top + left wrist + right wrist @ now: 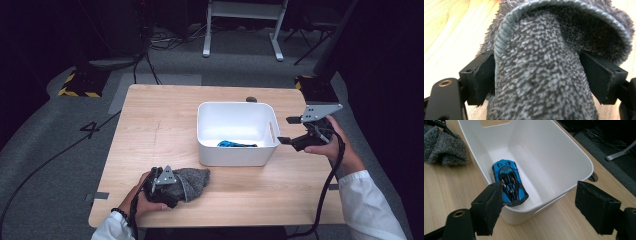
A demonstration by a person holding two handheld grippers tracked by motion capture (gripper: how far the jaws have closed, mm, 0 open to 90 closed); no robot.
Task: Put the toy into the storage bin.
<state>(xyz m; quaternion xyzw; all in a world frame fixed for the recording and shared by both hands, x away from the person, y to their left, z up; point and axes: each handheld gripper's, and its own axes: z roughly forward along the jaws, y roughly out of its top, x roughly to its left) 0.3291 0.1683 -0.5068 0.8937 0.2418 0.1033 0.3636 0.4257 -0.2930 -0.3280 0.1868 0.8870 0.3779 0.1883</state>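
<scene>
A fuzzy grey sock (197, 180) lies on the wooden table (160, 125) near its front edge. My left gripper (181, 188) is shut on the sock's near end. In the left gripper view the sock (541, 75) fills the gap between both black pads (484, 80), its cuff opening curled above them. A white bin (235, 106) stands mid-table with a blue toy car (235, 144) lying on its floor. My right gripper (288, 130) hovers just right of the bin, open and empty. In the right gripper view, that gripper (544, 205) frames the bin's near corner (564, 185) and the car (509, 181).
The table's right edge is close behind my right hand, with dark floor, cables and a desk frame (245, 25) beyond. A round cable hole (251, 99) sits in the tabletop behind the bin. Bare wood stretches left of the bin.
</scene>
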